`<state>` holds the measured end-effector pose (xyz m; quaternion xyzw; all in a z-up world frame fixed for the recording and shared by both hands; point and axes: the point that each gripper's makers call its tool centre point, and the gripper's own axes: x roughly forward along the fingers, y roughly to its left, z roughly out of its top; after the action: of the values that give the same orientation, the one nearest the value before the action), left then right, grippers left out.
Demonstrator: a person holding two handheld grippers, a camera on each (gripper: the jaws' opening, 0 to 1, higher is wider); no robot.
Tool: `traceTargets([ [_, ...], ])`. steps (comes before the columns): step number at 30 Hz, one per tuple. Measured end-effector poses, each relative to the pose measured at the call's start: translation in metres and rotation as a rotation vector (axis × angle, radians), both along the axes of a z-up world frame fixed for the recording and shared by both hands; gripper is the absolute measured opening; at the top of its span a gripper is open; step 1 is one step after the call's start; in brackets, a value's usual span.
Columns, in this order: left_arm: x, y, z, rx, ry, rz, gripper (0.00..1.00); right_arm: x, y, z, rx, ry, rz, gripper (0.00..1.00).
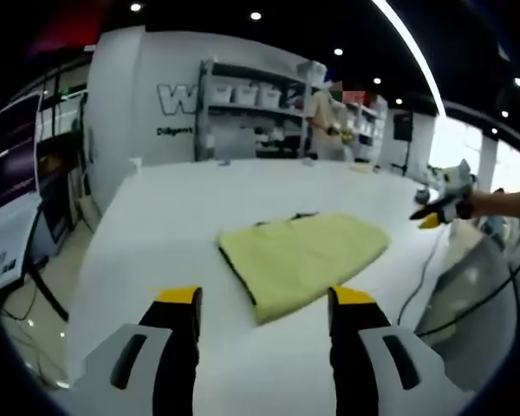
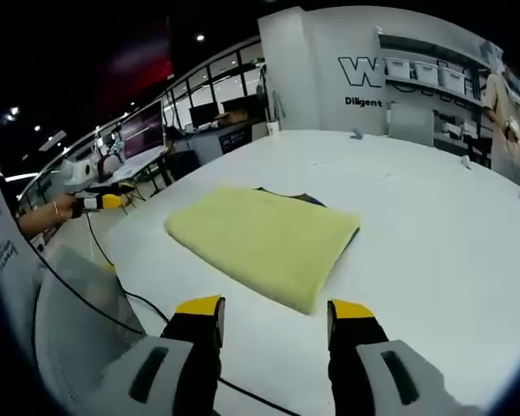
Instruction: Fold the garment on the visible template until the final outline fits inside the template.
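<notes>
A pale yellow garment (image 1: 303,260) lies folded flat on the white table (image 1: 199,199). A thin dark template edge (image 1: 305,215) peeks out at its far side. My left gripper (image 1: 264,303) hovers open just short of the garment's near corner, nothing between its jaws. The right gripper (image 1: 446,204) is off the table's right side, held in a hand. In the right gripper view the folded garment (image 2: 264,238) lies ahead with the dark template edge (image 2: 290,197) behind it. My right gripper (image 2: 276,312) is open and apart from the cloth. The left gripper (image 2: 100,201) shows far left.
A black cable (image 1: 425,269) runs over the table edge on the right; the same cable (image 2: 130,299) crosses near my right jaws. Shelving (image 1: 260,113) with bins and a person stand beyond the table's far end. Desks with monitors (image 2: 143,130) sit beyond the table.
</notes>
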<state>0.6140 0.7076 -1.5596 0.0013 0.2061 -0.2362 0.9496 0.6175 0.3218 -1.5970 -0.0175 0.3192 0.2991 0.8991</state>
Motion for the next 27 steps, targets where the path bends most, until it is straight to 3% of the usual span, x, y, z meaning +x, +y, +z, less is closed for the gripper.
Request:
traceTargets([
  [4, -0.004, 0.002, -0.003, 0.021, 0.004, -0.001, 0.82, -0.009, 0.001, -0.002, -0.021, -0.005, 0.024, 0.57],
  [8, -0.014, -0.014, 0.014, 0.029, -0.054, -0.049, 0.91, -0.021, 0.008, 0.0, 0.002, 0.022, 0.054, 0.59],
  [12, -0.019, -0.024, 0.015, 0.025, -0.053, -0.048, 0.91, -0.022, 0.011, 0.003, 0.014, 0.024, 0.06, 0.61],
  [15, -0.021, -0.025, 0.01, 0.034, -0.045, -0.048, 0.92, -0.02, 0.011, 0.006, 0.002, 0.008, 0.065, 0.54],
  [23, -0.017, -0.011, 0.007, 0.025, -0.049, 0.003, 0.94, -0.02, 0.011, 0.014, 0.015, -0.006, 0.067, 0.58],
  [27, -0.015, -0.005, 0.012, 0.013, -0.054, 0.033, 0.94, -0.021, 0.011, 0.021, 0.065, -0.004, 0.042, 0.57],
])
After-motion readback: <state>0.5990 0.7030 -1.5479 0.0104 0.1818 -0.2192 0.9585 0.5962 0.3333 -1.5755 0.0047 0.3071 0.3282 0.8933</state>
